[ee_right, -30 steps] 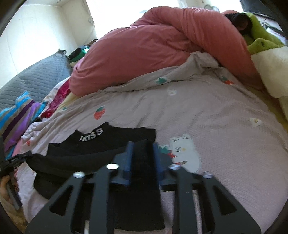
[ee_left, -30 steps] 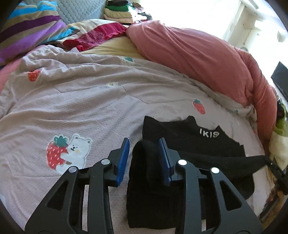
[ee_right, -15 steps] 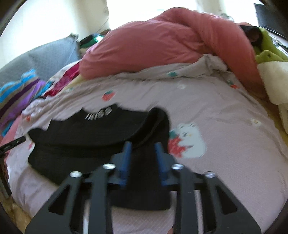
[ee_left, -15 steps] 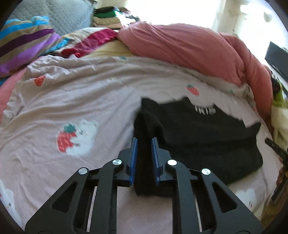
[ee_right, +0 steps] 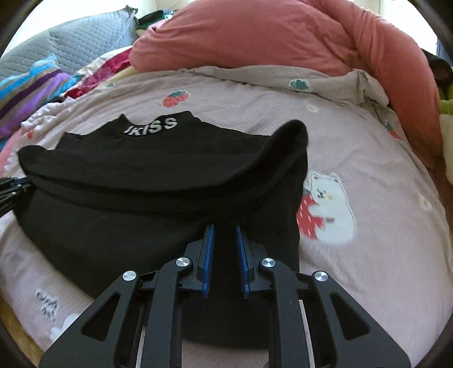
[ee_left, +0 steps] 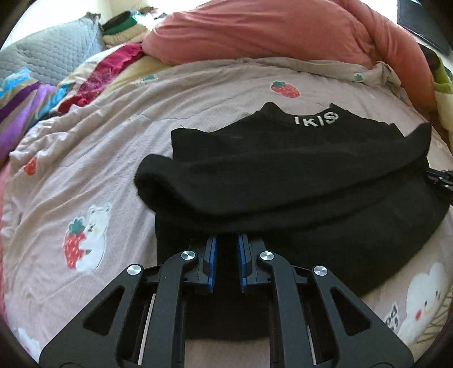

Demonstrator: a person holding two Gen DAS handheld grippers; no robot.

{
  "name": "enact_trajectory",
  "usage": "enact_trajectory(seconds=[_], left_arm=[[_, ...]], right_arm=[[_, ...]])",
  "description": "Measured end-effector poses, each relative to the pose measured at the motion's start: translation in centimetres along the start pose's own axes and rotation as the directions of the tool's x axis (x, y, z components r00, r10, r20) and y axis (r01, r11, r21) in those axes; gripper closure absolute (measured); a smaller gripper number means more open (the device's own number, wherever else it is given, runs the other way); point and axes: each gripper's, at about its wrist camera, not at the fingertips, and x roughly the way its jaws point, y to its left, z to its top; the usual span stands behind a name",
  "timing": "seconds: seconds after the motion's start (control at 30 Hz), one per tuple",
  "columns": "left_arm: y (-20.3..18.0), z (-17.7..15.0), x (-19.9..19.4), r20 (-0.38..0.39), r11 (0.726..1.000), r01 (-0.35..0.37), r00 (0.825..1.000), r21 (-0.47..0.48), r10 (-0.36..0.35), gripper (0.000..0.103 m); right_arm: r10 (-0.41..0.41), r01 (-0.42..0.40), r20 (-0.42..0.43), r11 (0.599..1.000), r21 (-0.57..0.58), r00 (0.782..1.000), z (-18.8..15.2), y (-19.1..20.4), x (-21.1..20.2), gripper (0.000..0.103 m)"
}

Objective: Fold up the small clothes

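Note:
A black top [ee_left: 283, 158] with white "IKISS" lettering on its collar lies spread on the quilt, also seen as the black top [ee_right: 141, 158] in the right wrist view. A raised fold of cloth runs across its middle. My left gripper [ee_left: 227, 240] is shut on the near edge at the garment's left side, with black cloth pinched between the blue pads [ee_left: 211, 260]. My right gripper [ee_right: 223, 229] grips the near edge at the right side in the same way. Each gripper shows at the edge of the other's view, the right gripper [ee_left: 441, 178] and the left gripper [ee_right: 11, 186].
The pinkish-grey quilt [ee_left: 85, 158] bears strawberry and bear prints. A bulky salmon duvet [ee_left: 269, 31] lies heaped at the back. A grey quilted pillow [ee_left: 48, 51], a striped pillow [ee_left: 17, 102], red cloth [ee_left: 107, 70] and stacked clothes [ee_left: 121, 25] sit at the back left.
Both grippers went from open around black cloth to shut on it. Both dropped closer to the bed and rolled, and the garment now fills more of each view.

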Motion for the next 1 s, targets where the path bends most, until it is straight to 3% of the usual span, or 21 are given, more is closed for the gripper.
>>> enact_trajectory(seconds=[0.23,0.5,0.7,0.73,0.8,0.87,1.0], left_arm=[[1.3,2.6,1.5,-0.009,0.999,0.007,1.000,-0.035,-0.007,0.097],[5.5,6.0,1.0,0.023,0.981,0.017,1.000,-0.195,-0.013,0.096],[8.8,5.7,0.2,0.052,0.950,0.035,0.998,-0.310,-0.020,0.092],[9.0,5.5,0.3,0.047,0.947,0.040,0.999,-0.318,-0.026,0.090],[9.3,5.0,0.9,0.033,0.945,0.050,0.999,-0.324,-0.041,0.085],[9.3,4.7,1.6,0.019,0.944,0.065,0.998,-0.322,-0.062,0.081],[8.7,4.4,2.9,0.008,0.938,0.102,0.994,-0.331,-0.106,0.068]], right_arm=[[-0.019,0.019,0.011,1.000,-0.014,1.000,3.7,-0.1,1.9,0.089],[-0.023,0.021,0.046,0.998,0.056,0.999,7.3,-1.6,2.4,0.089],[-0.046,0.036,0.077,0.992,0.119,0.996,7.5,-3.7,1.4,0.087],[-0.047,0.037,0.082,0.992,0.122,0.996,7.3,-3.9,1.3,0.085],[-0.042,0.030,0.091,0.991,0.131,0.995,6.9,-4.5,1.0,0.068],[-0.020,0.008,0.080,0.989,0.150,0.997,6.3,-5.3,1.1,0.059],[0.007,-0.016,0.052,0.985,0.171,0.999,5.8,-5.8,2.1,0.045]])
